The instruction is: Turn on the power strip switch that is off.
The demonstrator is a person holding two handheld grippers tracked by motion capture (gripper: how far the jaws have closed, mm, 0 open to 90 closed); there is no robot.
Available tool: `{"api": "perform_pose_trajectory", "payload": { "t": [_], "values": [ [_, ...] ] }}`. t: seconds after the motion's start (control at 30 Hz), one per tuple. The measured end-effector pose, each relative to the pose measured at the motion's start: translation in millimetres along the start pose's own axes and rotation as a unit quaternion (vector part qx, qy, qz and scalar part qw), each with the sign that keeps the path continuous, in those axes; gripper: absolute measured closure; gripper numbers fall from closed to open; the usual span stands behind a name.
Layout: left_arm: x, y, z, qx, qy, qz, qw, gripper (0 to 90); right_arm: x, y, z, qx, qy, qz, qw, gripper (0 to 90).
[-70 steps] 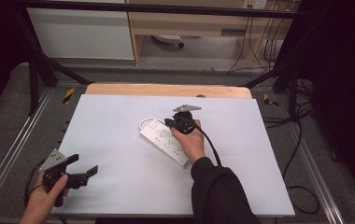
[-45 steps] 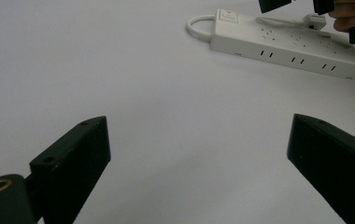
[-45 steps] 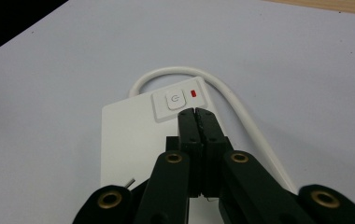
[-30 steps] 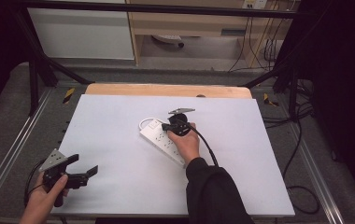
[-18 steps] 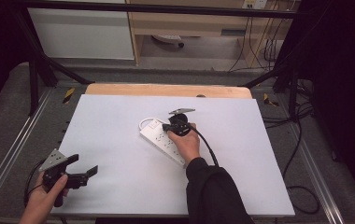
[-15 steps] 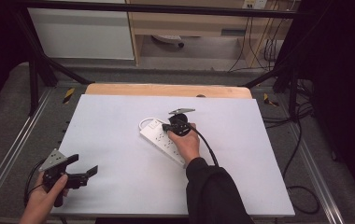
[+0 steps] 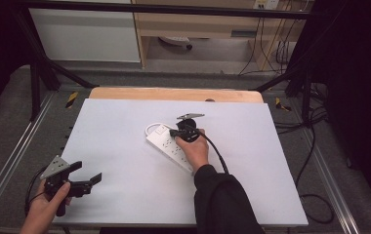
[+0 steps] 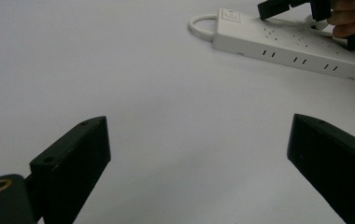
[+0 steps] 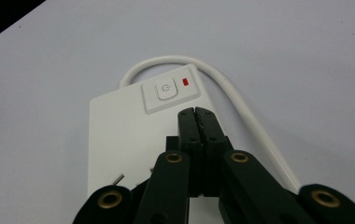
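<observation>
Lying near the middle of the desk [image 7: 125, 126], slightly toward its far edge, the white power strip [image 7: 170, 147] runs slantwise, its switch end pointing to the far-left corner; a white cord [image 9: 241, 116] loops out of that end and curves back along the strip's side; the right claw [image 7: 175, 132] sits over the switch end with its two black jaws pressed flat together, nothing held between them; in the right gripper view the closed tips [image 9: 197, 114] hover just short of the push button [image 9: 166, 90], whether touching the strip's top I cannot tell; that button carries a power symbol, and a small red indicator [image 9: 186, 82] sits just beside it; no brand name or other writing can be read on the casing; rows of socket slots [image 8: 297, 59] show along the strip's side in the left gripper view; the left claw [image 7: 87, 178] rests near the desk's near-left corner, well apart from the strip, its jaws spread wide and holding nothing, bare white surface between them.
</observation>
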State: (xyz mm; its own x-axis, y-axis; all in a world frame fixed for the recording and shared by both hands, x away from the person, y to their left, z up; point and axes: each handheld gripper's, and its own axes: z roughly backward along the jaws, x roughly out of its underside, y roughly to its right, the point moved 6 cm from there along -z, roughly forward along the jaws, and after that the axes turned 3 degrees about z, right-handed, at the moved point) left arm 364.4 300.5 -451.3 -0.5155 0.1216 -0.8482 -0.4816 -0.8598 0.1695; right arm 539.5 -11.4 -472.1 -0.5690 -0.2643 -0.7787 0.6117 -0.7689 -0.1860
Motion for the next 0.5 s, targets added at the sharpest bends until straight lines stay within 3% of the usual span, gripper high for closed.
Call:
{"api": "perform_pose_trajectory", "payload": {
  "t": [0.5],
  "values": [
    [0.3,1.4,-0.7,0.0,-0.001,0.0,1.0,6.2,0.2,0.7,0.4,-0.001,-0.003,-0.006,1.0,90.0]
  ]
}}
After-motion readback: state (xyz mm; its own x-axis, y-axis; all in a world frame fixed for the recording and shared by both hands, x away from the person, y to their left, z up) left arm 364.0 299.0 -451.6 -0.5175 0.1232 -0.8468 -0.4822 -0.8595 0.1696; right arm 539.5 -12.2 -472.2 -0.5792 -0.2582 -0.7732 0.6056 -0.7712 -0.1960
